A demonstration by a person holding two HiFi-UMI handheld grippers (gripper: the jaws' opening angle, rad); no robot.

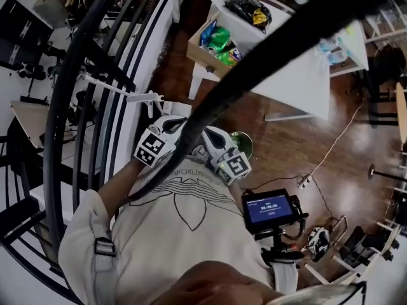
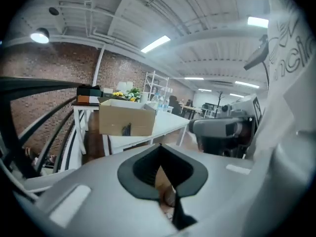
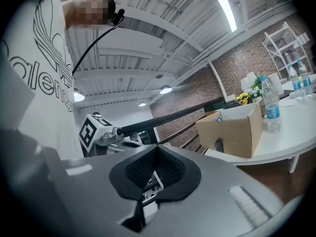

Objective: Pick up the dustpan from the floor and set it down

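Observation:
No dustpan shows plainly in any view. Both grippers are raised close in front of the person's chest. In the head view my left gripper (image 1: 166,127) is on the left with its marker cube (image 1: 151,147), and my right gripper (image 1: 213,138) sits beside it with its cube (image 1: 234,166). A green rounded thing (image 1: 242,143) peeks out behind the right gripper; I cannot tell what it is. In the left gripper view the left gripper (image 2: 159,148) has its jaws together with nothing between them. The right gripper (image 3: 158,149) looks the same, shut and empty.
A white table (image 1: 299,75) stands ahead with a cardboard box (image 1: 216,43) of snack packets on it. A black stair rail (image 1: 82,107) curves along the left. A blue-screened device (image 1: 270,208) is at the person's right, and a cable (image 1: 331,151) lies on the wooden floor. A water bottle (image 3: 270,105) stands by the box.

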